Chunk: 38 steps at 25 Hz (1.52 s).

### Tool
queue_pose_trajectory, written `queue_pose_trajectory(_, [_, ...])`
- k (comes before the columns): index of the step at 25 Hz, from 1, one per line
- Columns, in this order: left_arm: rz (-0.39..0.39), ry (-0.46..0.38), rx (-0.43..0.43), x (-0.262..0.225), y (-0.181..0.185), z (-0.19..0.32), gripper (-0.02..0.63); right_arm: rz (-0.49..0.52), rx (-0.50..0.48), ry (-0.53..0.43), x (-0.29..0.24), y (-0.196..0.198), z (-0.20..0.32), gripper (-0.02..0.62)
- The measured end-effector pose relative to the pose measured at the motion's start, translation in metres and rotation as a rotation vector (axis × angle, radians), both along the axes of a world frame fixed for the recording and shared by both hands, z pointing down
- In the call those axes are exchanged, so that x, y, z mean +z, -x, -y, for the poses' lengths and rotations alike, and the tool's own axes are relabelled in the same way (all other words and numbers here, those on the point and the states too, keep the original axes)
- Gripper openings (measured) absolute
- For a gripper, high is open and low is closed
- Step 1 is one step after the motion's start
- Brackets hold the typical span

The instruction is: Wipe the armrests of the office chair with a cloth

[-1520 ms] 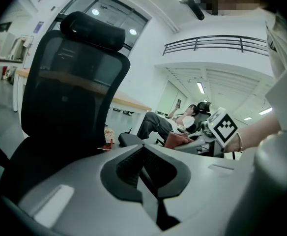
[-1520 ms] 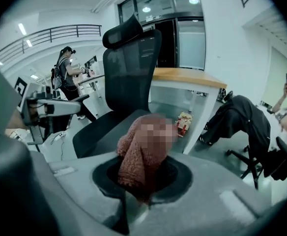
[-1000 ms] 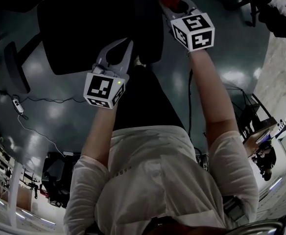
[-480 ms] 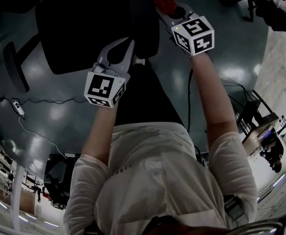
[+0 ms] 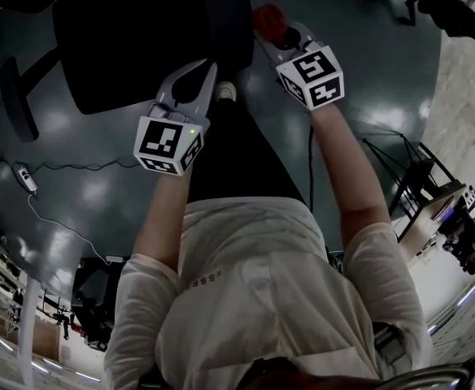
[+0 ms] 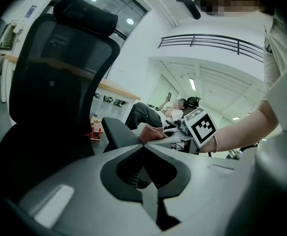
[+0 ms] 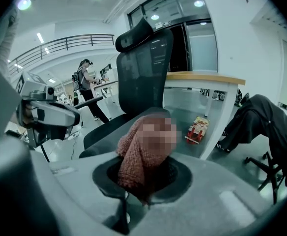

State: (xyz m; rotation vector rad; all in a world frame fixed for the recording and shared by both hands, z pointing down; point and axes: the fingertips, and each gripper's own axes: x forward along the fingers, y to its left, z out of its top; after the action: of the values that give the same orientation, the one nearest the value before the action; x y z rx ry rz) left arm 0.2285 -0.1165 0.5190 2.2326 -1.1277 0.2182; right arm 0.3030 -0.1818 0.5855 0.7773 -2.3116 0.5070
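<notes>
Beside armrest (image 5: 231,23), R hand-held gripper (image 5: 276,37) w/ cloth (image 5: 267,16) (desk (image 7: 202,77) behind chair (image 7: 143,68)).

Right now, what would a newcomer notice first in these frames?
The reddish cloth clamped in the right gripper stands out first, up against the near end of the black office chair's armrest. Next comes the left gripper, shut and empty, held just left of that armrest.

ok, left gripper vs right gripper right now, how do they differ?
The right gripper is clamped on a reddish cloth; the left gripper is shut on nothing. The right gripper reaches farther ahead, by the chair's armrest; the left gripper sits farther back. Both carry marker cubes.
</notes>
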Motion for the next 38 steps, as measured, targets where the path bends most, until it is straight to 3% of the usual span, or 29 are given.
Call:
queue_pose_trajectory(13, [-0.012, 0.016, -0.059, 0.005, 0.008, -0.041, 0.017, 0.016, 0.021, 0.045, 0.003, -0.003, -0.073, 0.048])
queue_pose_trajectory(16, [-0.014, 0.016, -0.070, 0.008, 0.009, -0.045, 0.017, 0.028, 0.071, 0.081, 0.007, -0.004, -0.086, 0.048])
queue_pose_trajectory(20, [-0.024, 0.023, -0.100, 0.011, 0.013, -0.050, 0.017, 0.087, 0.217, 0.167, 0.011, 0.001, -0.101, 0.048])
queue_pose_trajectory(22, [-0.026, 0.028, -0.112, 0.013, 0.016, -0.052, 0.017, 0.109, 0.235, 0.199, 0.013, 0.013, -0.111, 0.048])
queue_pose_trajectory(27, [-0.024, 0.035, -0.146, 0.017, 0.028, -0.054, 0.017, 0.063, 0.060, 0.159, 0.014, 0.061, -0.133, 0.049])
queue_pose_trajectory(34, [-0.010, 0.045, -0.238, 0.020, 0.064, -0.058, 0.017, 0.120, -0.067, 0.144, -0.003, 0.116, -0.132, 0.049])
queue_pose_trajectory(38, [-0.002, 0.031, -0.257, 0.012, 0.077, -0.052, 0.017, 0.166, -0.063, 0.090, -0.034, 0.129, -0.108, 0.049])
